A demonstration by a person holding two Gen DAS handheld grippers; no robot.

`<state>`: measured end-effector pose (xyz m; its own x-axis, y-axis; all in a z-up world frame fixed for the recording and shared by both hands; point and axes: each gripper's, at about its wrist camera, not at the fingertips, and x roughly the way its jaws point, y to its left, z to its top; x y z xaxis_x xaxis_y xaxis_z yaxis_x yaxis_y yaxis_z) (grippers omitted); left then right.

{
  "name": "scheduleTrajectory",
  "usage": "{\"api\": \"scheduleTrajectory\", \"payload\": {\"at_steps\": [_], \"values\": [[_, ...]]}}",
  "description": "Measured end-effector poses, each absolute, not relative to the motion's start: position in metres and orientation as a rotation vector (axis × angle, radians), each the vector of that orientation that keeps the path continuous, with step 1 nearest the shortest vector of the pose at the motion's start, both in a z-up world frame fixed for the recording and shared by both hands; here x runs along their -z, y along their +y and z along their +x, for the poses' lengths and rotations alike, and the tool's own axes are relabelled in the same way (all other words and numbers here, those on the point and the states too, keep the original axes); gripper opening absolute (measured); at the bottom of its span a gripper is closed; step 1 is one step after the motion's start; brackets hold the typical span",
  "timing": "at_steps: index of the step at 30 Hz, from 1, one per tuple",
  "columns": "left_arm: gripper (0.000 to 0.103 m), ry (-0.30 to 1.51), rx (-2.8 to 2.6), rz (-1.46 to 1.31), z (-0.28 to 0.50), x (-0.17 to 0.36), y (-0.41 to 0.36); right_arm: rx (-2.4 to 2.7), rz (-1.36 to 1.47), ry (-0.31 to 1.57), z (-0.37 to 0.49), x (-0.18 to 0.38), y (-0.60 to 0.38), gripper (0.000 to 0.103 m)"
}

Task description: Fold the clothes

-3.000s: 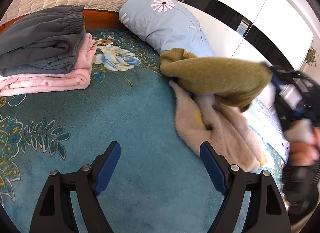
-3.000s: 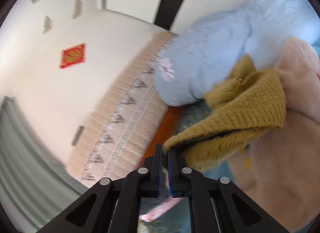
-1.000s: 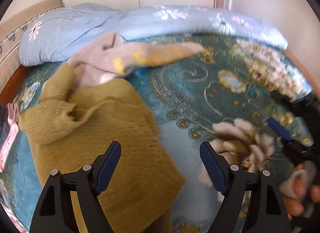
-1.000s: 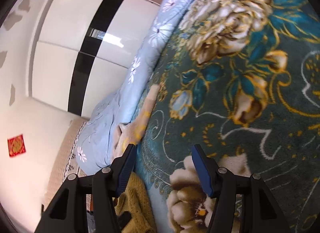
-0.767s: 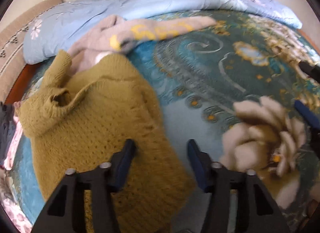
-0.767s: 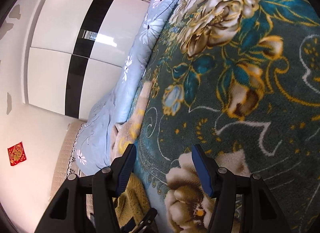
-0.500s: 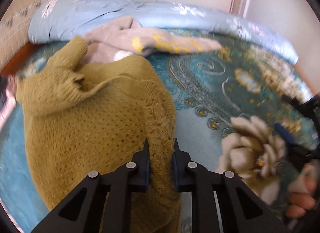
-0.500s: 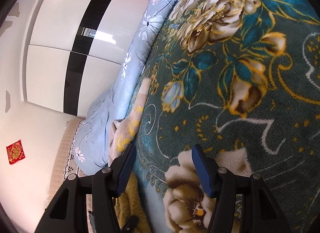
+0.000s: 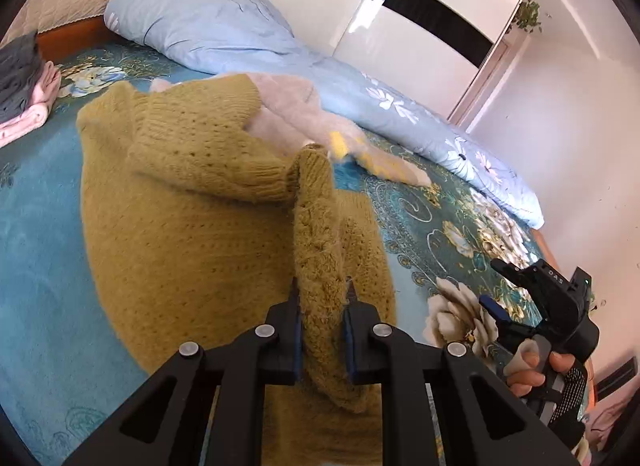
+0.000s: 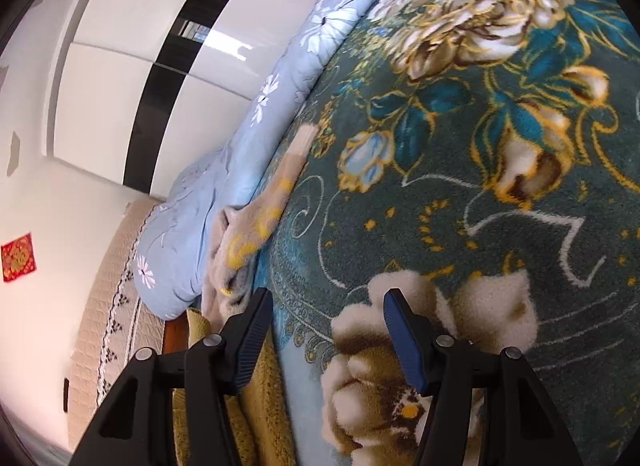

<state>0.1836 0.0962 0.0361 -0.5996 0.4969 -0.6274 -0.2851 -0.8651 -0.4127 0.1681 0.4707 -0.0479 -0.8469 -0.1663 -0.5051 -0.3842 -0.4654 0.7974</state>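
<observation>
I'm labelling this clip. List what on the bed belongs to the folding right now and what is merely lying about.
In the job:
- mustard knit sweater, an edge pinched in the left hand-held gripper
- right hand-held gripper, open and empty

Lying about:
- beige fleece garment
- blue floral duvet
- folded grey and pink stack

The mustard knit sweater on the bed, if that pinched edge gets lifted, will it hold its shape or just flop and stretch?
Probably flop: the mustard knit sweater already lies crumpled, and the edge pinched in the left gripper stands up as a soft ridge. The loose, open knit suggests it may stretch. Its fuzzy yarn likely drags on the plush floral blanket rather than sliding freely.
</observation>
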Motion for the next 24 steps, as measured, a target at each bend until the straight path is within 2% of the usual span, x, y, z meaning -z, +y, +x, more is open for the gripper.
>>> {"api": "scheduleTrajectory", "payload": {"at_steps": [4, 8, 11, 17, 24], "values": [[0.016, -0.416, -2.441, -1.016, 0.191, -0.025, 0.077, -2.541, -0.823, 1.492, 0.164, 0.04, 0.462, 0.062], [0.016, -0.48, -2.404, -1.004, 0.195, -0.011, 0.058, -2.717, -0.908, 1.341, 0.152, 0.023, 0.436, 0.062], [0.016, -0.526, -2.394, -0.956, 0.196, -0.007, 0.045, -2.863, -0.983, 1.108, 0.142, 0.002, 0.4, 0.062], [0.015, -0.587, -2.429, -0.968, 0.199, -0.009, 0.016, -3.143, -1.139, 0.493, 0.107, -0.053, 0.301, 0.062], [0.014, -0.642, -2.617, -1.014, 0.202, -0.014, -0.047, -3.299, -1.282, 0.071, 0.052, -0.1, 0.18, 0.062]]}}
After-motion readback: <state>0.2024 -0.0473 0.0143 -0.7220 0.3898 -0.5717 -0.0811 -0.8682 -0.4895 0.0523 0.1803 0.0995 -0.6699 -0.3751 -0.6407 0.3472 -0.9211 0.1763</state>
